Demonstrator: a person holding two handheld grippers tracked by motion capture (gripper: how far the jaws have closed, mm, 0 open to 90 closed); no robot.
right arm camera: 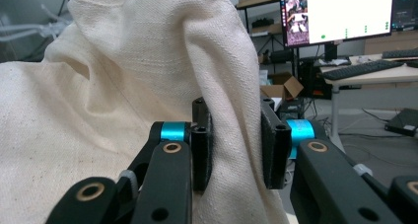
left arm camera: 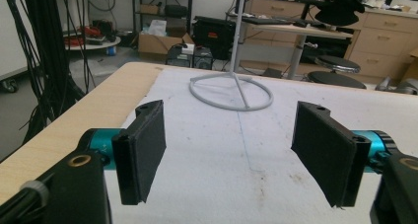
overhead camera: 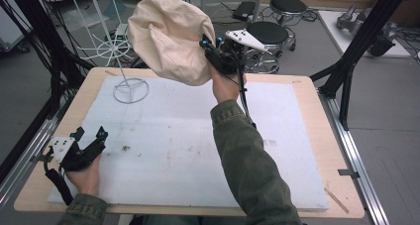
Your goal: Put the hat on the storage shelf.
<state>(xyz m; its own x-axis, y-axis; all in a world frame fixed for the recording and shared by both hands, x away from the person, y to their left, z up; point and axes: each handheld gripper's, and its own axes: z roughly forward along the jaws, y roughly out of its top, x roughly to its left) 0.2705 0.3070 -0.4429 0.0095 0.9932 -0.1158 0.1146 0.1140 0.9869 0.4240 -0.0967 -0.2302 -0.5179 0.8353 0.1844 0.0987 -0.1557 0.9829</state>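
High view: cream cloth bag held aloft over the tabletop by the right gripper, just beside the white wire stand (upper frame half hidden by cloth).

Left gripper view: left gripper, jaws wide apart, empty, low near the front edge, stand base ahead.

Right gripper view: jaws clamped on a cloth fold; stand nearly hidden.

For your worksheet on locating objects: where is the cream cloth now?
In the high view the cream cloth hangs above the table's far edge, pinched in the right gripper, beside the white wire stand.
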